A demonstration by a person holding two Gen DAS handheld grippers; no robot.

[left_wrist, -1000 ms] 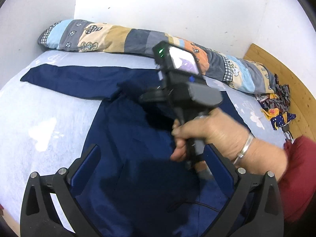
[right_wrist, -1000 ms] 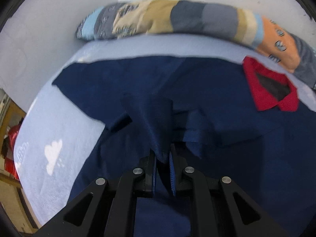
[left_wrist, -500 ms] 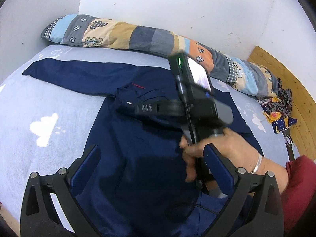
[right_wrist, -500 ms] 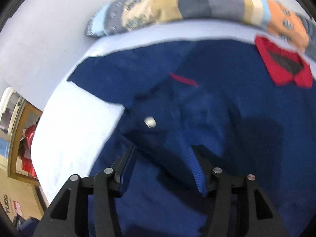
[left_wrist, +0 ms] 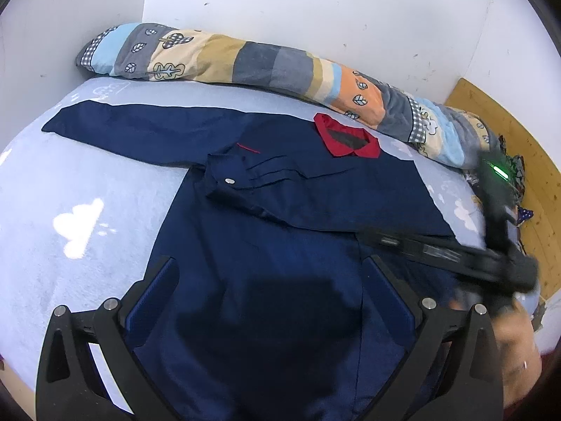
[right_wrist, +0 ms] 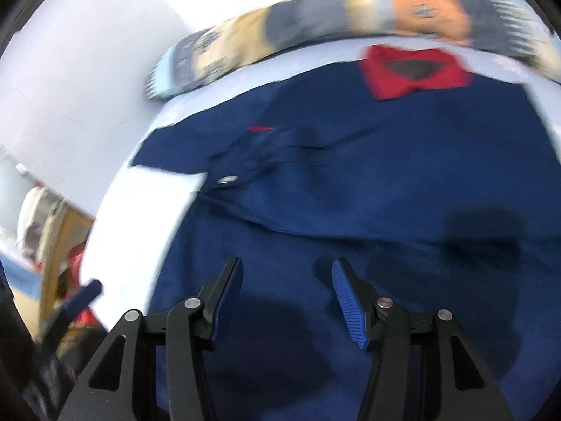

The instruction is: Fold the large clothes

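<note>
A large navy jacket with a red collar lies flat on the light blue bed. Its right sleeve is folded across the chest, the cuff with a silver snap at the left. Its left sleeve stretches out to the left. My left gripper is open and empty above the jacket's lower part. My right gripper is open and empty over the jacket; it also shows at the right of the left wrist view, held in a hand.
A long patchwork bolster lies along the white wall behind the bed. A wooden board and a heap of colourful cloth stand at the right. The right wrist view is blurred; furniture shows beyond the bed's left edge.
My right gripper opened and let go of the folded sleeve, which now lies across the chest. It then drew back to the right and towards the jacket's lower part. The left gripper stayed open.
</note>
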